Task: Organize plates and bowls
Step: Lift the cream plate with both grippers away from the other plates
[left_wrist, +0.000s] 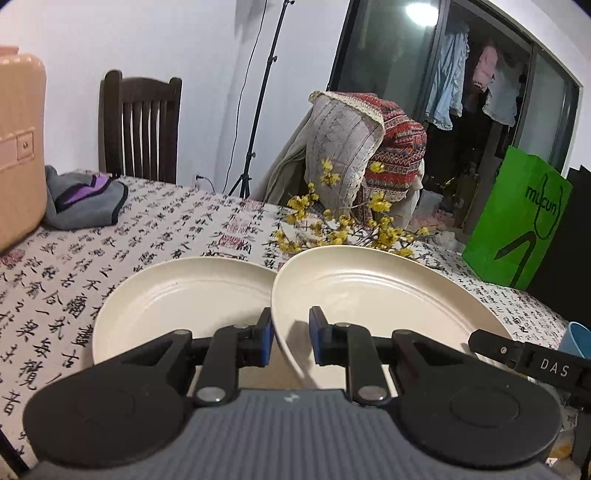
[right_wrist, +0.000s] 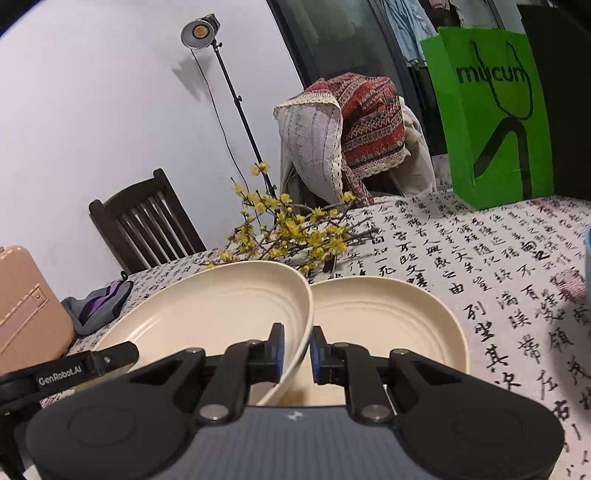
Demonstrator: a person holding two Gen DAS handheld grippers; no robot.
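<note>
The left gripper [left_wrist: 291, 338] has its fingers closed on the near rim of the upper plate [left_wrist: 388, 295], lifted and tilted above the worktop [left_wrist: 166, 221]. The right gripper [right_wrist: 297, 354] likewise pinches that plate's rim, over the lower plate [right_wrist: 388, 321].

Table [left_wrist: 147, 236] bears plate [left_wrist: 173, 295], flowers [left_wrist: 332, 229], green bag [left_wrist: 517, 221].

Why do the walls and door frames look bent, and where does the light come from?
Both wrist views are fisheye, so straight edges bow toward the borders. In the left wrist view a ceiling light reflects as glare in the dark glass door. In the right wrist view a studio lamp glows, casting its shadow on the wall.
</note>
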